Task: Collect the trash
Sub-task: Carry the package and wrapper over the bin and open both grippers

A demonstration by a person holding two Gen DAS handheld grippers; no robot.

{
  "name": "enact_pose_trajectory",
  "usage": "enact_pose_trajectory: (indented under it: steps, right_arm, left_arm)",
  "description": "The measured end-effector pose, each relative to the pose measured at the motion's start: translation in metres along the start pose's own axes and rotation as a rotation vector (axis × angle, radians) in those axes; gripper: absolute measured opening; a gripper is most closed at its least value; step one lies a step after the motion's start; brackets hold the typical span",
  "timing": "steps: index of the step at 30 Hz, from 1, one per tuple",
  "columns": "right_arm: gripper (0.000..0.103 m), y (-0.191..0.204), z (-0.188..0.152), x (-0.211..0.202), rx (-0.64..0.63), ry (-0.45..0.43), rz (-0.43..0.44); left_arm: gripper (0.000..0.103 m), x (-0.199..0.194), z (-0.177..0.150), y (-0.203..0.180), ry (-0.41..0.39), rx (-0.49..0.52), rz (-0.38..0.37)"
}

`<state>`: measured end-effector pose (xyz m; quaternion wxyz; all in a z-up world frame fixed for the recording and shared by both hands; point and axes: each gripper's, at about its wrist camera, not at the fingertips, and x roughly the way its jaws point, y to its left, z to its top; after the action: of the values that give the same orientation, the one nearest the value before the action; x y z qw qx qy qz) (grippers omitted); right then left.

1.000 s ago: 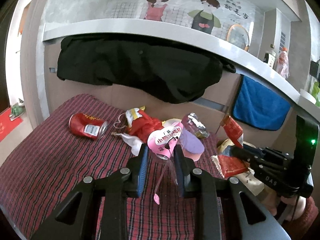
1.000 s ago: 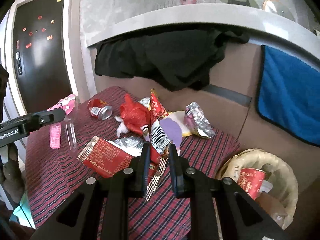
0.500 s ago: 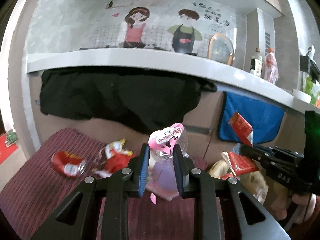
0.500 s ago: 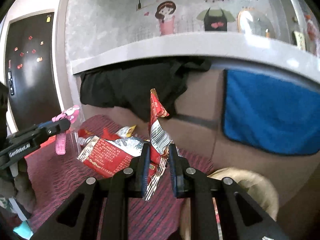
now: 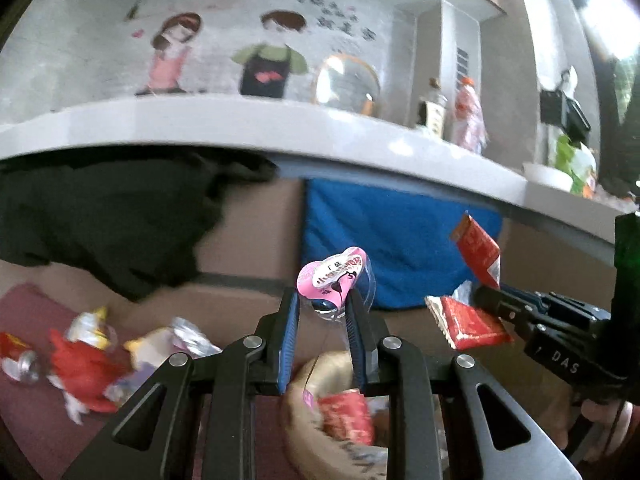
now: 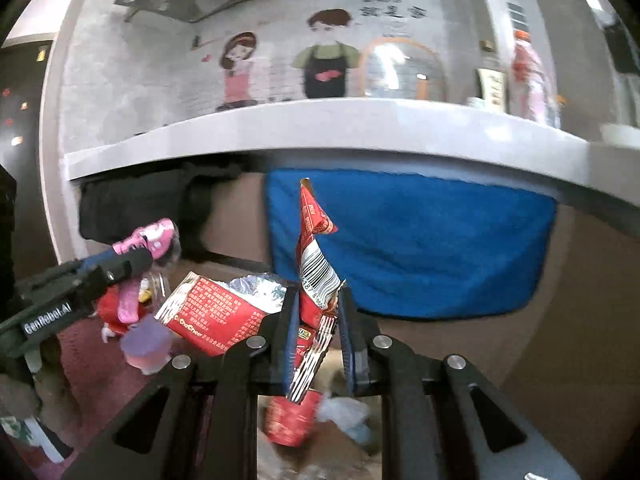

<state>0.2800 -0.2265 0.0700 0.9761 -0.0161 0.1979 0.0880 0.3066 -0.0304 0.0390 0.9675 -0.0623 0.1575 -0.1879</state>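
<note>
Two loads in transit: my left hand-held gripper (image 5: pixel 322 314) clamps a pink-lidded jelly cup (image 5: pixel 334 278), my right hand-held gripper (image 6: pixel 318 330) pinches red snack wrappers (image 6: pixel 314 276). Both hang over the basket (image 5: pixel 308 396) (already holding trash). Next I judge: lower, then release.

A jelly cup (image 5: pixel 334 280) is held between the pads of the left gripper (image 5: pixel 323 322), above a basket (image 5: pixel 308 384) in which a wrapper (image 5: pixel 346 418) lies. To its right, a snack packet (image 6: pixel 316 276) is clamped in the right gripper (image 6: pixel 318 336). Loose trash (image 5: pixel 86 364) is spread on the cloth (image 5: pixel 28 416) to the left. A towel (image 5: pixel 392 240) is hung behind, under the counter (image 5: pixel 280 126).
</note>
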Motion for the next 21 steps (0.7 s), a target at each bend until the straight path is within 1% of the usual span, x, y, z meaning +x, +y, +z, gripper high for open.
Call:
enact_pose_trajectory:
  steps: [2, 6, 12, 21]
  right_arm:
    - [0.017, -0.011, -0.006, 0.001, 0.015, 0.009, -0.016]
    - [0.017, -0.026, -0.016, 0.001, 0.043, 0.021, -0.033]
    - [0.018, -0.039, -0.027, 0.007, 0.077, 0.034, -0.034]
    - [0.019, -0.038, -0.037, 0.016, 0.082, 0.049, -0.02]
  left_arm:
    - [0.024, 0.011, -0.008, -0.014, 0.023, 0.012, -0.018]
    - [0.024, 0.024, -0.02, -0.031, 0.056, 0.033, -0.033]
    - [0.024, 0.028, -0.032, -0.035, 0.075, 0.038, -0.034]
    - [0.024, 0.035, -0.039, -0.035, 0.087, 0.029, -0.036]
